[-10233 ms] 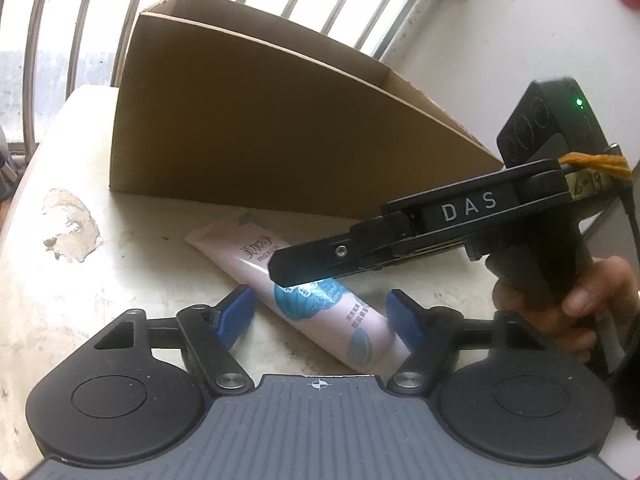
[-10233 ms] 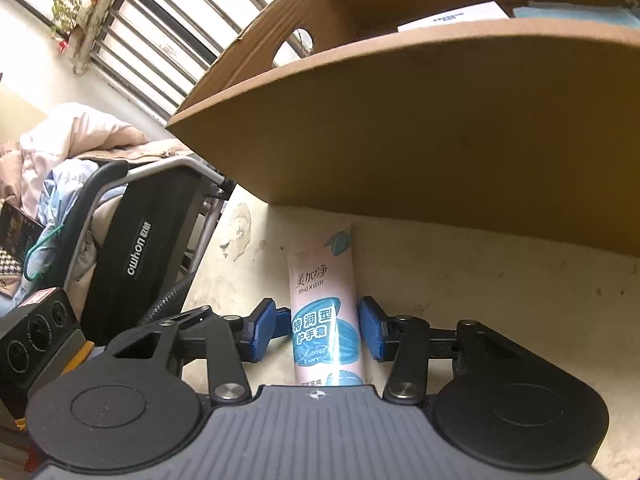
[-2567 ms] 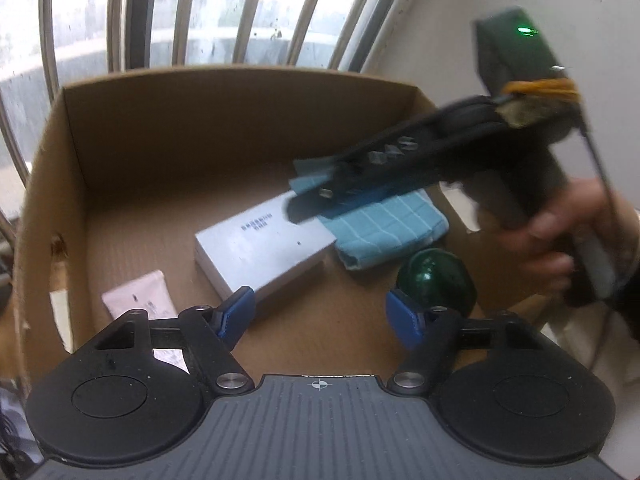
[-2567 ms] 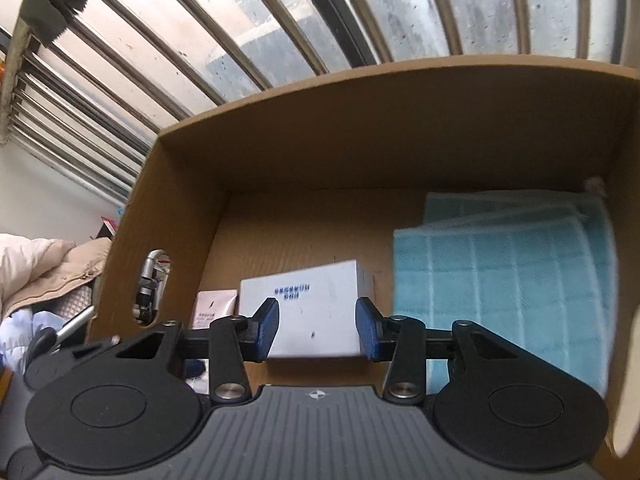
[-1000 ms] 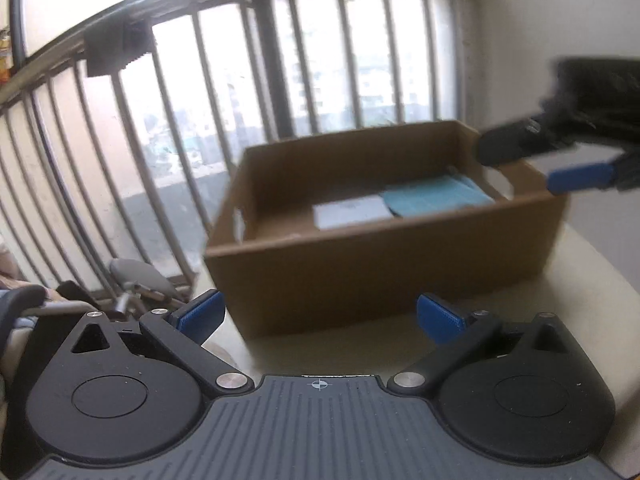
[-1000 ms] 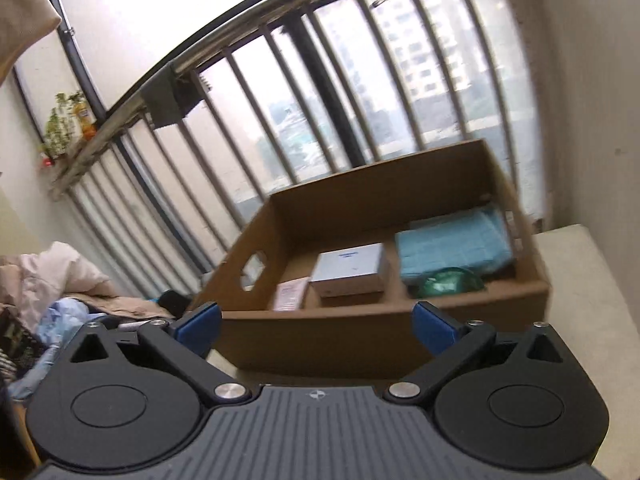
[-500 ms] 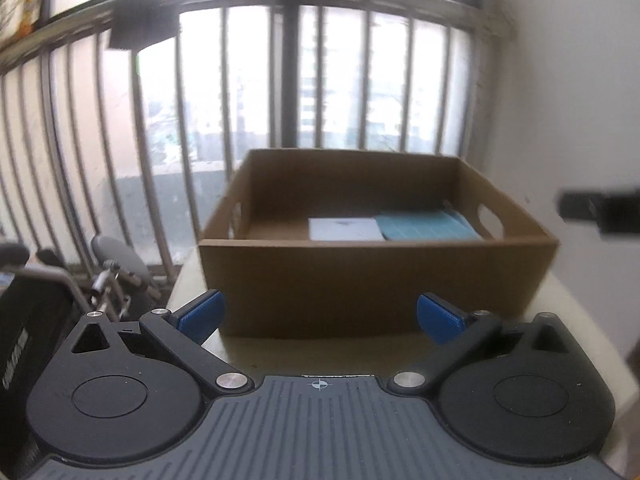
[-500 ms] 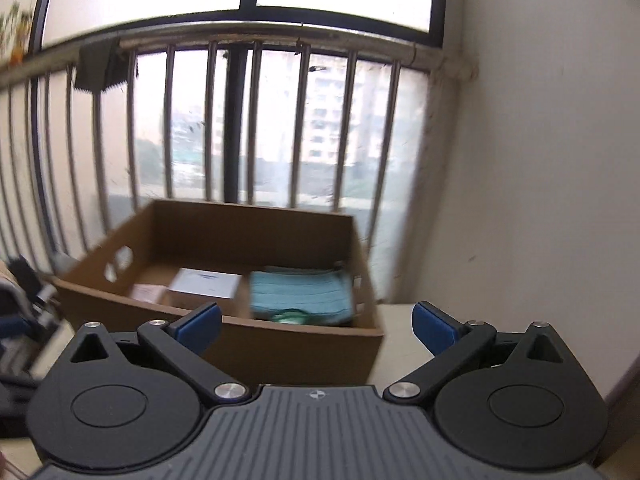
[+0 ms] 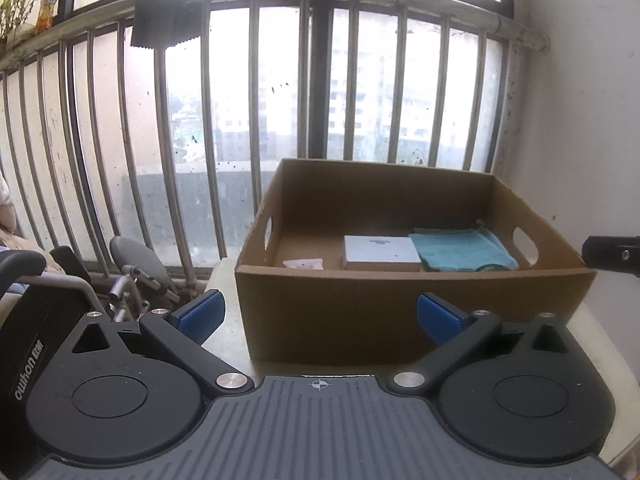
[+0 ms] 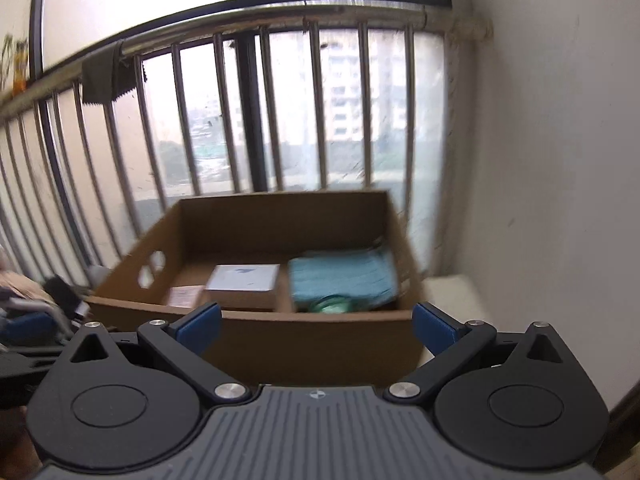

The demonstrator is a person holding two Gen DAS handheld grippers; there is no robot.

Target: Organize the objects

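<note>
Box: cardboard box (image 9: 400, 312) stood on the pale desk (image 9: 228, 336) against the barred window (image 9: 280, 92), its top open and a hand-hole cut in each end wall.
Contents: white carton (image 9: 380, 252) lay flat near the middle of the box floor; a folded blue towel (image 9: 460, 254) lay just beside it toward the right wall; a pink tube (image 9: 303, 264) lay apart toward the left wall; a green round thing (image 10: 332, 304) showed only as a sliver at the towel's near edge, too hidden to name.
Left claw: left claw (image 9: 320, 314) was spread wide and empty, held back from the box's near wall.
Right claw: right claw (image 10: 316, 326) was likewise wide and empty, raised in front of the box; its tip showed at the right edge of the left view. The right view was blurred.
Progress: by my judgement the sorting looked finished, since nothing lay loose on the visible desk.
Handling: the tube would likely be light, soft and a little slick, best pinched across its flat body. The towel would be limp and want a grip on a folded edge. The carton would be stiff and light, best taken across its short sides.
Box grip: the end holes looked the natural holds.
</note>
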